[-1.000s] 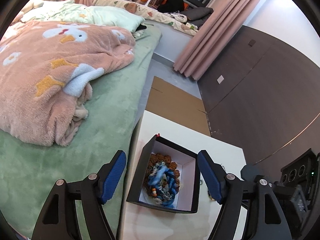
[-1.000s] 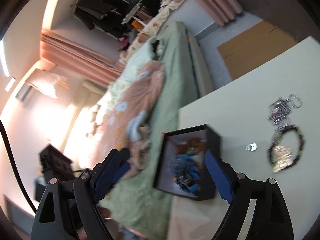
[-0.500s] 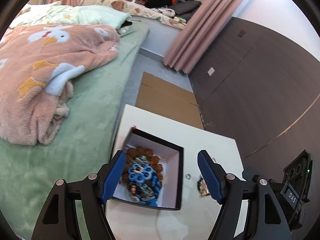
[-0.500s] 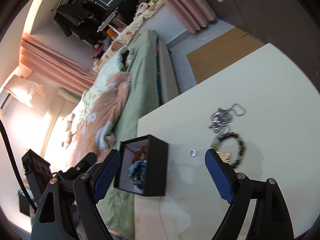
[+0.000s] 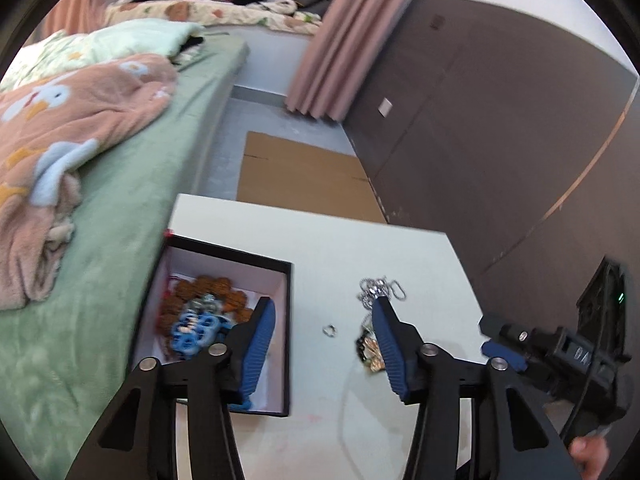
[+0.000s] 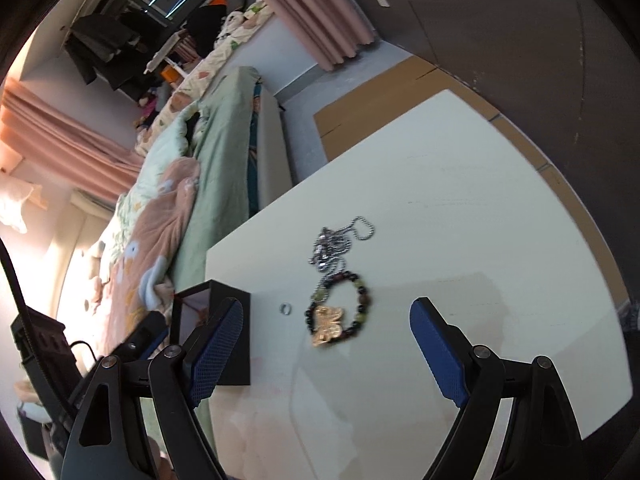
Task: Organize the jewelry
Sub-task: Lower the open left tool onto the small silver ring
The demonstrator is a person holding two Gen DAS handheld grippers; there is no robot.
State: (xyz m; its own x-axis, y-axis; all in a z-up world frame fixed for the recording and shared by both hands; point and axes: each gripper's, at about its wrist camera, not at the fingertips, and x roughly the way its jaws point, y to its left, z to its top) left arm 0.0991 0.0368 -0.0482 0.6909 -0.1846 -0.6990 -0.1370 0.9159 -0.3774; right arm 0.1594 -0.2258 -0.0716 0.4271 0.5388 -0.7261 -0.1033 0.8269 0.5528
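My left gripper [image 5: 324,330] sits low in the centre of its frame, angled downward, its jaws just closing in yet apart, with nothing pressed between the pads. My right gripper [image 6: 326,330] also tilts down, jaws spread wide and gripping nothing. A bit of my hand [image 5: 590,454] shows at the lower right edge.

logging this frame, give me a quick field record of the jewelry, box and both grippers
box: black box, open, at the table's bed-side edge, holds brown and blue beads
loose on table: small ring, silver chain, beaded bracelet, gold butterfly piece
left gripper: jaws just been closing, nothing between
right gripper: open, empty
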